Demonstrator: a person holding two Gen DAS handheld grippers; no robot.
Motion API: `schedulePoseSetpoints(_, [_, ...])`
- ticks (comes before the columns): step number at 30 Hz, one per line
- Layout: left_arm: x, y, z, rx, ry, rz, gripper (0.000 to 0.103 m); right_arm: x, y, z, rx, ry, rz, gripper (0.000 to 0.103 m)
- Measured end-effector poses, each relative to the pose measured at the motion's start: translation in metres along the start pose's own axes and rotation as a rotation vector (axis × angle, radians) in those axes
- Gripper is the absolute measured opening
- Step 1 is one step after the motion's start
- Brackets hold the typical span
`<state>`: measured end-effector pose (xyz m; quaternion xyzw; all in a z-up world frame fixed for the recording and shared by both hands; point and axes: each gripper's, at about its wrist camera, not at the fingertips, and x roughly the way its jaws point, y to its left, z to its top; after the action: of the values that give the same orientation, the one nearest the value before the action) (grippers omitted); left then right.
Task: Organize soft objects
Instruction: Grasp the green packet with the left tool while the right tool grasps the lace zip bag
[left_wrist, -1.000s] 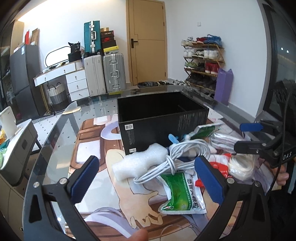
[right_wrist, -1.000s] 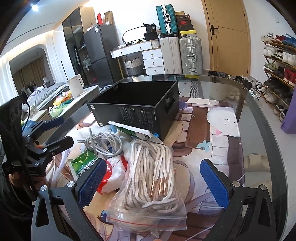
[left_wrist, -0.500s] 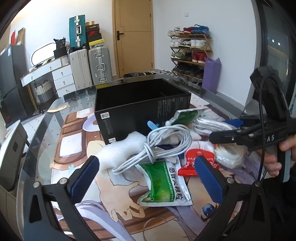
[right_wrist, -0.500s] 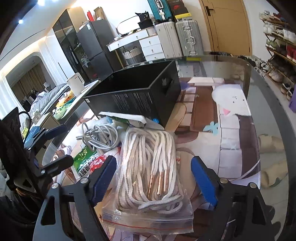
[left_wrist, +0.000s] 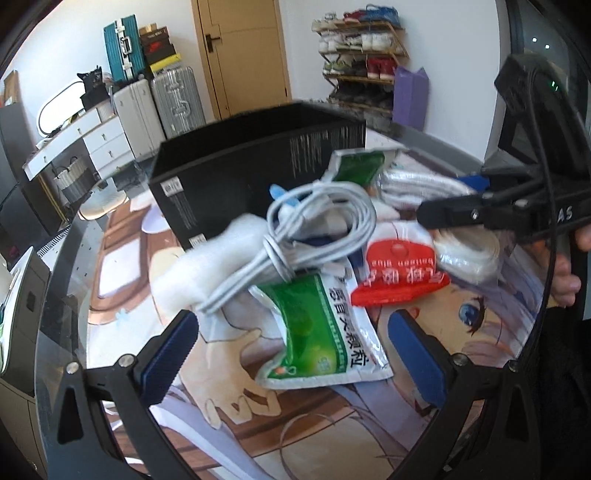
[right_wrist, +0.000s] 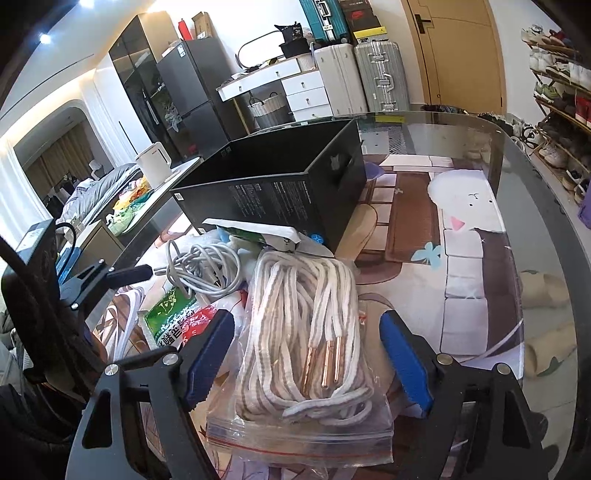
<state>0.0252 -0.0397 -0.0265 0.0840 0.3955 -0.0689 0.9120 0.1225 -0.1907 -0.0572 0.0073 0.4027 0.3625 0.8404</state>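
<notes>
In the right wrist view my right gripper (right_wrist: 308, 356) has its blue pads against the plastic sides of a clear zip bag of white laces (right_wrist: 310, 332), which lies on the table. In the left wrist view my left gripper (left_wrist: 295, 354) stands open low over the pile. A green and white sachet (left_wrist: 321, 332) lies between its fingers, untouched. Past it are a coiled grey cable (left_wrist: 317, 229), a white foam piece (left_wrist: 207, 266) and a red packet (left_wrist: 399, 273). The open black box (left_wrist: 258, 177) stands behind the pile.
The glass table (right_wrist: 517, 206) has a cartoon mat under it and curves away at the right. A second green sachet (left_wrist: 354, 166) leans on the box. The right gripper's frame (left_wrist: 480, 210) and a hand reach in from the right of the left wrist view.
My left gripper has dropped and come closer to the pile, so the green sachet now lies between its fingers. The right jaws have narrowed onto the bag of laces.
</notes>
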Motion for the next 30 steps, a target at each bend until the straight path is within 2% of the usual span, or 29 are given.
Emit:
schedulePoseSetpoints(4, [0.007,0.001,0.000,-0.024,0.028,0.006,0.103,0.001,0.001,0.001,-0.003,-0.002,0.000,0.083])
schedulePoseSetpoints(7, [0.011,0.007,0.001,-0.063,0.045,-0.012,0.102,0.001,0.001,0.001,-0.007,0.002,0.001,0.077])
schedulePoseSetpoints(13, [0.009,0.010,-0.003,-0.081,0.033,-0.071,0.083,0.002,0.004,0.000,-0.019,0.003,0.002,0.072])
schedulePoseSetpoints(15, [0.007,0.006,-0.003,-0.074,0.023,-0.081,0.073,0.001,0.005,0.000,-0.021,-0.002,-0.001,0.067])
schedulePoseSetpoints(17, [0.005,0.005,-0.001,-0.066,0.021,-0.088,0.059,0.000,0.005,0.001,-0.020,-0.006,0.001,0.060])
schedulePoseSetpoints(18, [0.004,0.004,-0.001,-0.067,0.021,-0.092,0.058,0.000,0.006,0.001,-0.020,-0.009,-0.003,0.058])
schedulePoseSetpoints(23, [-0.002,0.010,-0.002,-0.111,0.007,-0.132,0.041,-0.003,0.004,-0.001,-0.020,-0.025,-0.015,0.048])
schedulePoseSetpoints(25, [-0.004,0.013,-0.002,-0.125,0.004,-0.142,0.036,-0.006,0.003,-0.002,-0.020,-0.040,-0.018,0.046])
schedulePoseSetpoints(30, [-0.009,0.016,-0.008,-0.138,-0.007,-0.149,0.034,-0.013,0.003,-0.006,-0.018,-0.055,-0.023,0.045])
